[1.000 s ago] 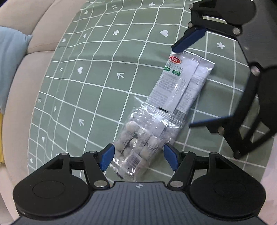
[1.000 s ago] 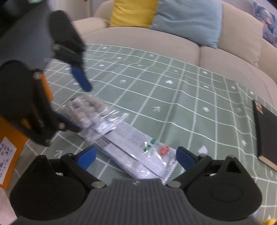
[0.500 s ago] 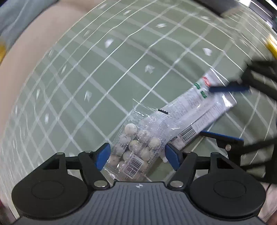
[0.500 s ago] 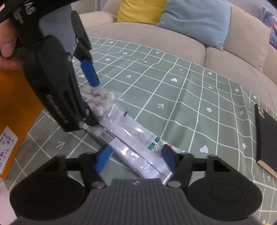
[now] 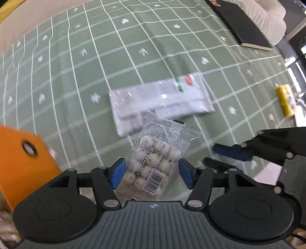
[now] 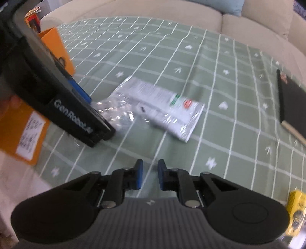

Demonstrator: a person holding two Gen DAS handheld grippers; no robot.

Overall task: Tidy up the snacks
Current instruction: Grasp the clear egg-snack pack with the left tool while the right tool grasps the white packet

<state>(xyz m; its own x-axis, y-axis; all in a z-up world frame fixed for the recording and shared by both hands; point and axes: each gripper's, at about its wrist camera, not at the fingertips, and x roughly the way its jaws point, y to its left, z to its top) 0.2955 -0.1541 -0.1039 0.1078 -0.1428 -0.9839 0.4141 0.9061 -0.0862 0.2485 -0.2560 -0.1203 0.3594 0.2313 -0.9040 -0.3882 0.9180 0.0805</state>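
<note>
Right, biggest first: the green checked cloth (image 5: pixel 80 80) covers the desk, with a cream sofa (image 6: pixel 133 11) behind it in the right wrist view. An orange box (image 5: pixel 21 159) sits at the left edge of the left wrist view, and a black notebook (image 5: pixel 242 24) lies far off near the cloth's top right corner. Down the middle lies the white snack packet (image 5: pixel 162 103), flat on the cloth, red and green marks at its right end. Just below it, overlapping its lower edge, is the clear bag of round white sweets (image 5: pixel 155 162), barcode end nearest the camera. The left hand-held gripper (image 5: pixel 151 173) points down over that bag, blue pads either side of it, jaws closing in; the left pad looks right at the bag's edge, the right pad a touch clear. The right hand-held gripper (image 6: pixel 148 177) is closing too, pads nearly together with nothing between them, only bare cloth beneath. Smallest bit: a yellow wrapped snack (image 5: pixel 285 100) at the far right.
</note>
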